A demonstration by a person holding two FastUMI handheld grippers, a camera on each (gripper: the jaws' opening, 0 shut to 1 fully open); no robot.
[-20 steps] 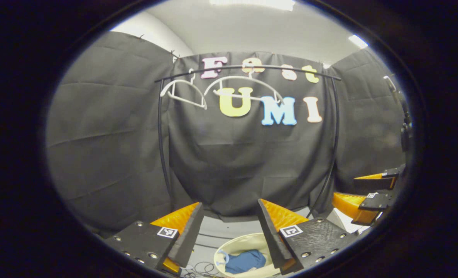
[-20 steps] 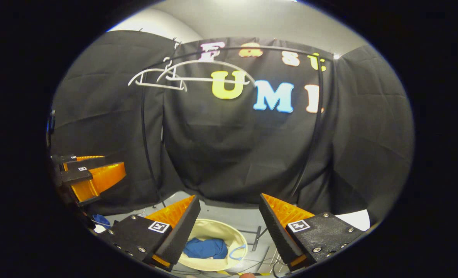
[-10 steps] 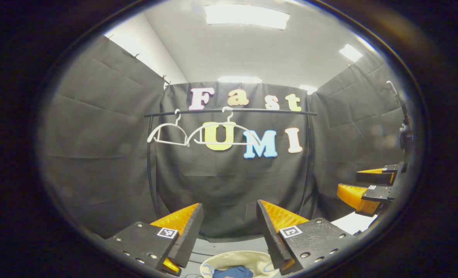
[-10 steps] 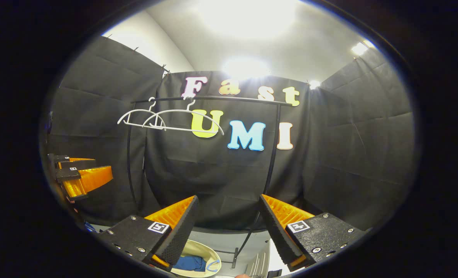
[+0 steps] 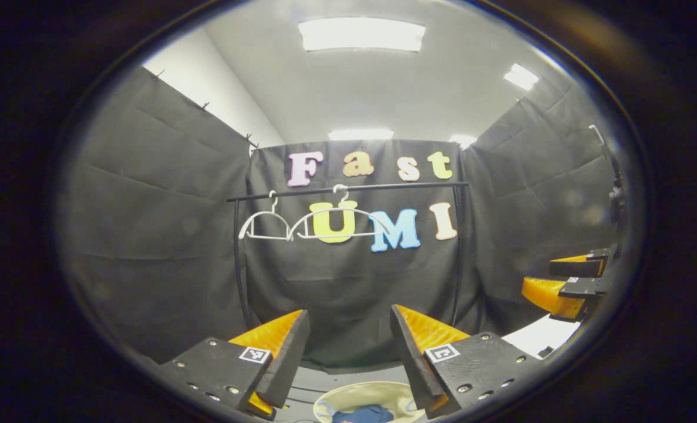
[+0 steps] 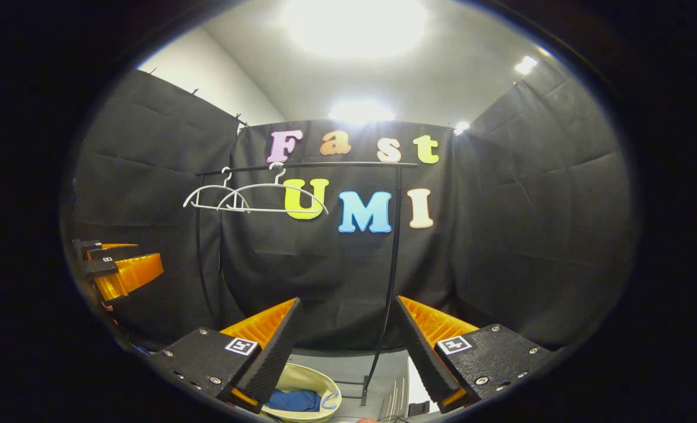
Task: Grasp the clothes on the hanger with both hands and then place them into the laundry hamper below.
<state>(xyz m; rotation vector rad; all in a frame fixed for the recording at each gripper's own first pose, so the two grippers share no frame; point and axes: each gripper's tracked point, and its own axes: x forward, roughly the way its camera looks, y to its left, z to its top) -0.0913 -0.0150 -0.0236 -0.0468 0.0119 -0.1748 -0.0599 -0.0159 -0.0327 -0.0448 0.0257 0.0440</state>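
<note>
both hand-held grippers, left (image 5: 348, 346) and right (image 6: 348, 346), gape wide, holding nothing.

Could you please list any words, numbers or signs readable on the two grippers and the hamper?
No readable words or numbers.
Left gripper: square black-and-white code marks, patterns only.
Right gripper: the same kind of marks.
Hamper: no writing that I can see.
</note>
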